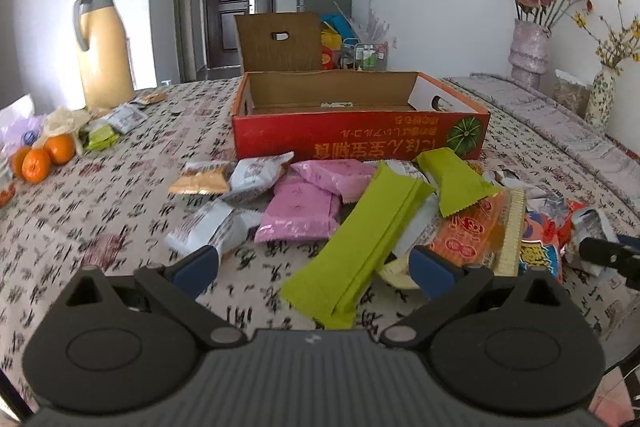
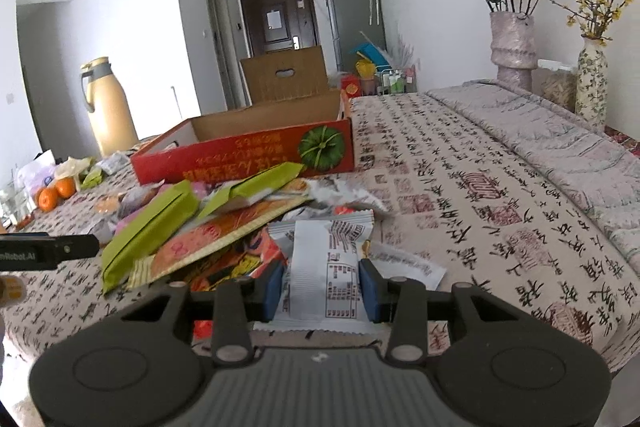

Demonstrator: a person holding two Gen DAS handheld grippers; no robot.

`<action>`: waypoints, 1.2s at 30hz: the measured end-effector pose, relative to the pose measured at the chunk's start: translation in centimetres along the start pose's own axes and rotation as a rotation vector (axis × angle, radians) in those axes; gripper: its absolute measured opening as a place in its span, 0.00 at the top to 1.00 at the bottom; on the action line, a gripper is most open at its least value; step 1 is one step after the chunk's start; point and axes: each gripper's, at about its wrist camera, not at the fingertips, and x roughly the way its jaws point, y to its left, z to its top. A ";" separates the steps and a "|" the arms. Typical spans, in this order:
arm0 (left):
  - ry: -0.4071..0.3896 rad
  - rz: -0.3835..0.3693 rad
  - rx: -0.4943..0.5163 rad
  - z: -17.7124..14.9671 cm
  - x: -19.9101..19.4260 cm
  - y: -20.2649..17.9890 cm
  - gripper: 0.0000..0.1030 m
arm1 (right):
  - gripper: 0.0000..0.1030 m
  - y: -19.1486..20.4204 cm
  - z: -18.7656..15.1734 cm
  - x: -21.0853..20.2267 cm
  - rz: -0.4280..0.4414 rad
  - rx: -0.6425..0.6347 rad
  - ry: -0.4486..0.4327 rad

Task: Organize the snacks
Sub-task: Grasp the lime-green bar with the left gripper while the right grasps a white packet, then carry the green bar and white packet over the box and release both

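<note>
A pile of snack packets lies on the patterned tablecloth in front of an open red cardboard box (image 1: 360, 137), which also shows in the right wrist view (image 2: 244, 155). My left gripper (image 1: 316, 267) is open just above the cloth, with a long green packet (image 1: 356, 247) between its fingers; I cannot tell if they touch it. Pink packets (image 1: 300, 211), white packets (image 1: 208, 227) and an orange packet (image 1: 472, 231) lie around it. My right gripper (image 2: 322, 287) is shut on a white snack packet (image 2: 324, 267) at the pile's right edge.
A yellow thermos jug (image 1: 104, 47) stands at the back left, with oranges (image 1: 44, 155) and more packets near it. Two vases of flowers (image 2: 514, 43) stand at the back right. A folded quilt (image 2: 560, 131) covers the table's right side.
</note>
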 end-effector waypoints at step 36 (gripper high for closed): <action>-0.005 -0.065 0.066 2.2 2.6 -1.1 0.66 | 0.62 0.1 1.2 1.4 0.032 -0.002 -0.032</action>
